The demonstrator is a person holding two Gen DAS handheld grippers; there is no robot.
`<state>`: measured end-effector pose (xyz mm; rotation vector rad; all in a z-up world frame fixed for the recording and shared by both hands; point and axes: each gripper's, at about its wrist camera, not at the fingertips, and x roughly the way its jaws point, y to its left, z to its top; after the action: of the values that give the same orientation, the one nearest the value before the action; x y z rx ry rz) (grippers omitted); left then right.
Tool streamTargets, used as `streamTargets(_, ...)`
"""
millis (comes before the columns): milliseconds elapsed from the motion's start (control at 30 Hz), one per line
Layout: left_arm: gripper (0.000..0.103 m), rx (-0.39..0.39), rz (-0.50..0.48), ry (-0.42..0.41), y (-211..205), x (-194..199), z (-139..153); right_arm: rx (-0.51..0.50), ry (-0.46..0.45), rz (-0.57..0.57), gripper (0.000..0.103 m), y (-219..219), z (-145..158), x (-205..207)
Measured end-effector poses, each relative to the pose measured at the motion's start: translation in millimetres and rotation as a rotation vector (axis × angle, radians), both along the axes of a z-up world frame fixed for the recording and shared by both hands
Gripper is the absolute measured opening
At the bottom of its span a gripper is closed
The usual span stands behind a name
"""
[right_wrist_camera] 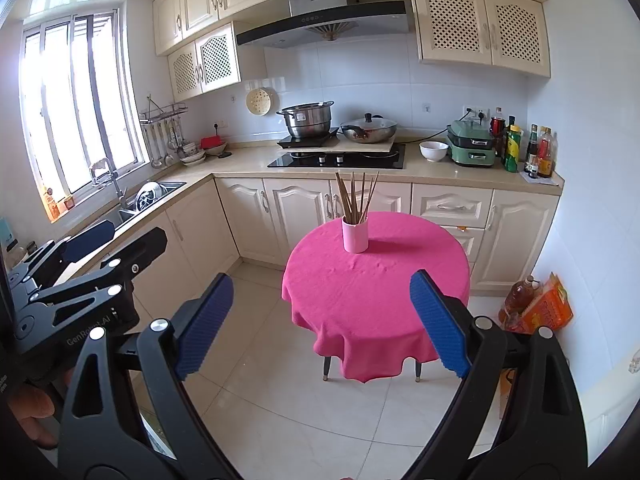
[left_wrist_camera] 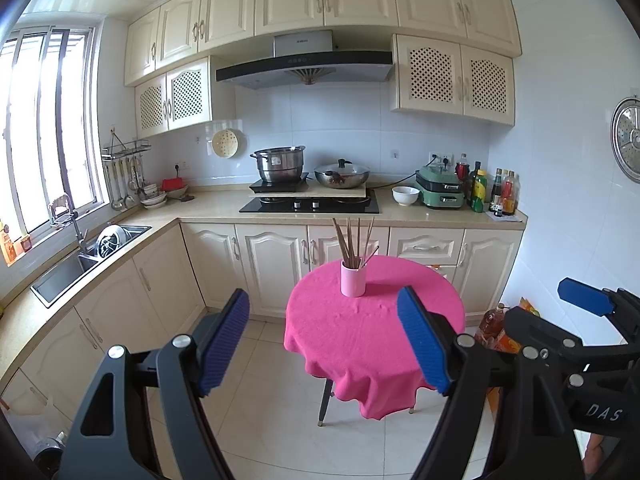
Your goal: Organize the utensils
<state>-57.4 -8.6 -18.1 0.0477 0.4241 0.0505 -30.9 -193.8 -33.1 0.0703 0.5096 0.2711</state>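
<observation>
Both grippers, left [left_wrist_camera: 324, 340] and right [right_wrist_camera: 322, 324], hang in the air with jaws wide apart, nothing in them. Chopsticks [right_wrist_camera: 356, 200] stand in the pink cup [right_wrist_camera: 355, 235] near the pink-covered desk's [right_wrist_camera: 376, 292] far edge

Left gripper [left_wrist_camera: 324, 340] jaws spread wide, empty, right gripper [right_wrist_camera: 322, 322] alongside, jaws likewise wide, empty

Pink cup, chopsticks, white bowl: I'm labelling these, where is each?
pink cup [left_wrist_camera: 353, 280], left wrist view, front wall.
chopsticks [right_wrist_camera: 354, 198], right wrist view, mid-length of the bundle.
white bowl [right_wrist_camera: 433, 151], right wrist view, outer side.
</observation>
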Motion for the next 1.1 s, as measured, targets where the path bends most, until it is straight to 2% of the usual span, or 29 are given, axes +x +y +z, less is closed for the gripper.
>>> streamTargets(1100,0.075,0.009,-0.001,-0.007,-9,-1,9,0.016,-0.008,0.001,0.088,-9,3,-1)
